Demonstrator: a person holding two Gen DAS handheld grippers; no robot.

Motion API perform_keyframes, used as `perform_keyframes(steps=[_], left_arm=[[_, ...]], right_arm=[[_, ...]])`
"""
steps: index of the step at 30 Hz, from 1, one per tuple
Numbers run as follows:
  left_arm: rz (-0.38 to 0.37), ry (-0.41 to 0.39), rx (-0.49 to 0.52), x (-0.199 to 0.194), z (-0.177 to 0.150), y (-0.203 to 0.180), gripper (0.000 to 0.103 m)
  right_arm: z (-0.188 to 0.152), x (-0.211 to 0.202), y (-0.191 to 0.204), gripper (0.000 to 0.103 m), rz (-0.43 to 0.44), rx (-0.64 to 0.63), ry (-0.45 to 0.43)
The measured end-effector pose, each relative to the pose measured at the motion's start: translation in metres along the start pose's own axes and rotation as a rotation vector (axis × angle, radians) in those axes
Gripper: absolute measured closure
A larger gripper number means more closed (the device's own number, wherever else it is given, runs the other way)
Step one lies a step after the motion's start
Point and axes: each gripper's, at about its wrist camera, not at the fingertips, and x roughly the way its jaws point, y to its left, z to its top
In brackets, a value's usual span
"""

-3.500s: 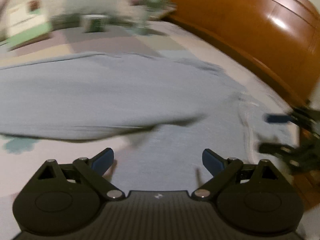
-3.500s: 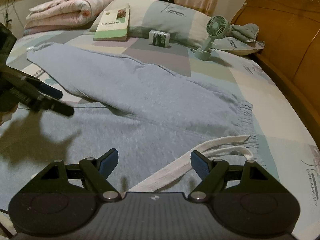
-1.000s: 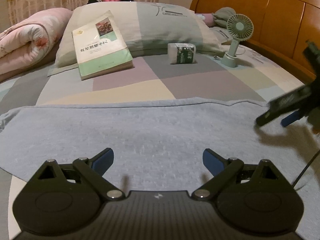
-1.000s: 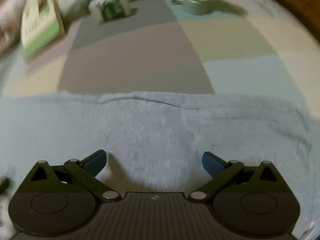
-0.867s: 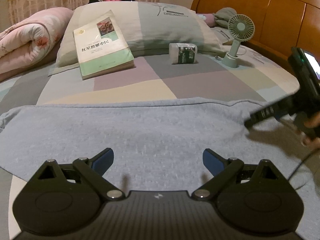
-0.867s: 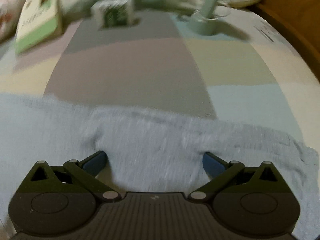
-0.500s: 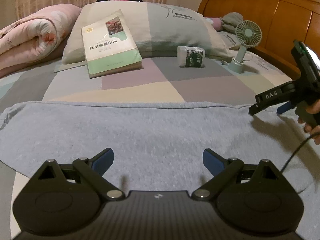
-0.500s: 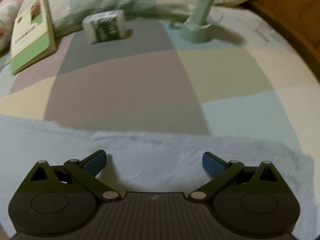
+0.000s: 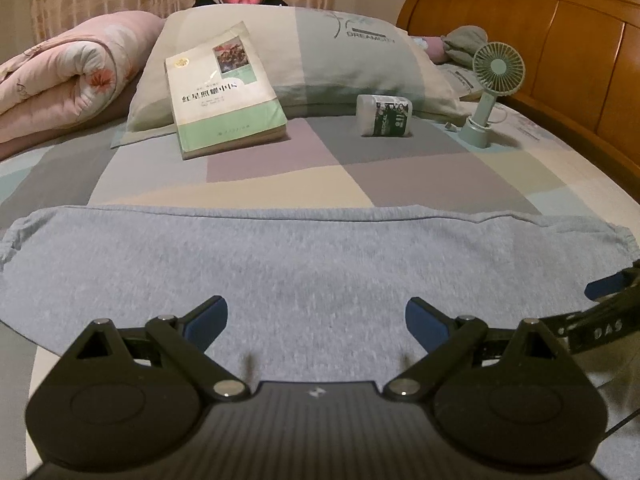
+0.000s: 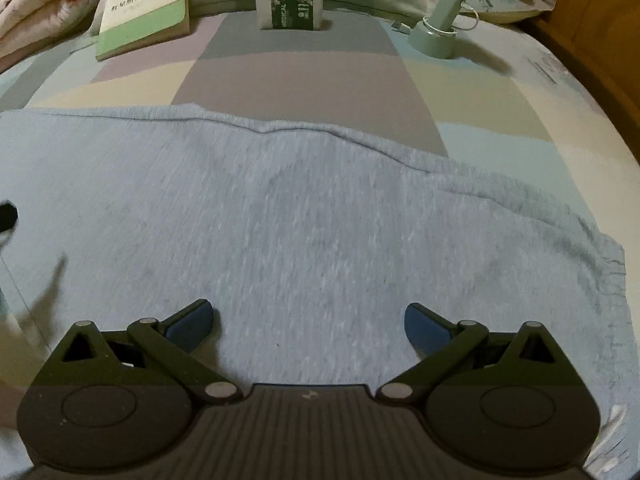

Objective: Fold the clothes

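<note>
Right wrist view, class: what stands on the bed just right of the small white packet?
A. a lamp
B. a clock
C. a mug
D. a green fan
D: the green fan stands on its round base just right of the packet, beyond the grey garment.

Grey-blue sweatpants — folded lengthwise, flat on bed.

Dim, warm indoor light; a glare streak lies on the wooden headboard, fisheye bending curves the bed's edges, and the grey sweatpants look slightly smeared.
</note>
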Motion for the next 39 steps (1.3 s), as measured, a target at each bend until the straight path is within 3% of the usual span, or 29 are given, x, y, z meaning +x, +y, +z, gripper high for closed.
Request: perform_keyframes(steps=[5, 6, 8, 12, 15, 20, 25, 29, 36, 38, 39], left_arm=[[0.005, -0.006, -0.015, -0.001, 0.000, 0.004, 0.007], [0.006, -0.008, -0.018, -0.001, 0.000, 0.005, 0.007], [0.007, -0.005, -0.026, 0.001, 0.000, 0.008, 0.007], [0.007, 0.004, -0.037, 0.004, -0.002, 0.012, 0.007], [0.007, 0.006, -0.035, 0.005, -0.002, 0.012, 0.007], [0.007, 0.016, -0.021, 0.008, -0.003, 0.009, 0.007], [0.006, 0.015, -0.007, 0.008, -0.004, 0.006, 0.007], [0.009, 0.025, -0.011, 0.011, -0.004, 0.008, 0.007], [0.003, 0.024, -0.018, 0.011, -0.005, 0.008, 0.007], [0.003, 0.027, -0.017, 0.012, -0.005, 0.008, 0.007], [0.003, 0.029, -0.016, 0.013, -0.005, 0.008, 0.007]], right_arm=[[0.041, -0.010, 0.015, 0.000, 0.026, -0.086, -0.160], [0.052, -0.004, 0.016, 0.002, 0.003, -0.125, -0.169], [0.076, 0.009, 0.019, 0.016, -0.045, -0.203, -0.185], [0.098, 0.037, 0.001, 0.017, -0.066, -0.182, -0.154], [0.084, 0.048, -0.003, 0.017, -0.005, -0.184, -0.100], [0.043, 0.033, 0.006, 0.016, -0.008, -0.288, -0.161], [0.060, 0.020, -0.003, 0.017, 0.001, -0.299, -0.188], [0.072, 0.023, -0.009, 0.028, 0.029, -0.334, -0.205], [0.069, 0.046, -0.004, 0.033, 0.136, -0.452, -0.171], [0.066, 0.045, -0.006, 0.052, 0.181, -0.441, -0.175], [0.064, 0.044, -0.006, 0.054, 0.194, -0.437, -0.177]])
